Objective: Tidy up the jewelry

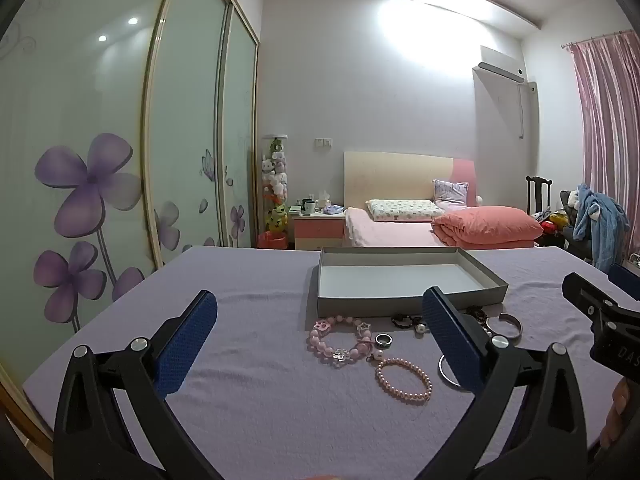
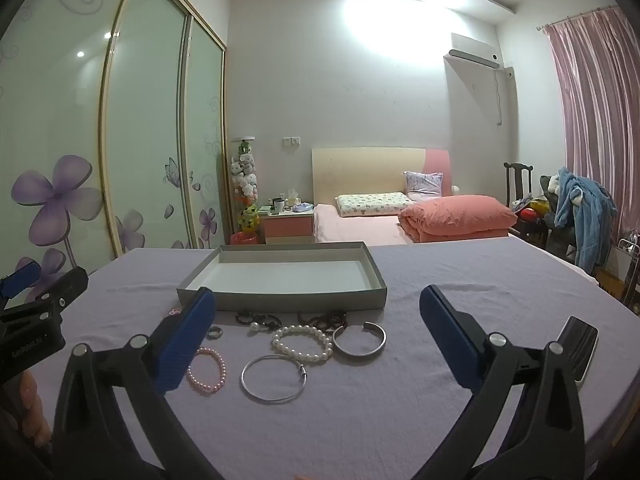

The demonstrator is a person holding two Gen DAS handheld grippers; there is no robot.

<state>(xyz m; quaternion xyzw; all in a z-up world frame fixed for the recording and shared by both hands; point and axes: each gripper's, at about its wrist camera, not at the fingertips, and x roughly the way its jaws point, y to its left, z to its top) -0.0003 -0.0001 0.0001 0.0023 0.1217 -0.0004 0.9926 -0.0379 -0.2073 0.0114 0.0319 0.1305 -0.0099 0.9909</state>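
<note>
Two grippers hover side by side over a table covered in lavender cloth (image 1: 256, 280), both tipped slightly downward toward the jewelry. The left gripper (image 1: 320, 340) has its blue-padded fingers (image 1: 188, 340) spread as wide as they go, with nothing between them but bare cloth and loose pieces lying below. The right gripper (image 2: 316, 336) is equally wide open and holds nothing.

A shallow grey cardboard tray (image 2: 280, 300) sits empty on the far side of the table, and the jewelry lies in a loose row just near of it.

The left wrist view shows a chunky pink bead bracelet with clear charms (image 1: 340, 340) at the left of the row, which the right view almost hides behind a finger. It also shows a small dark metal ring (image 1: 385, 340) and a thin bracelet of small pink pearls (image 1: 404, 380), nearer.

The right wrist view alone shows clearly a white pearl bracelet (image 2: 303, 344), a plain silver wire bangle (image 2: 273, 378) near of it, an open silver cuff bangle (image 2: 360, 339) to the right, and two black beaded pieces (image 2: 288, 320) beside the tray's near wall. A dark flat device (image 2: 580, 346) lies at the far right.
</note>
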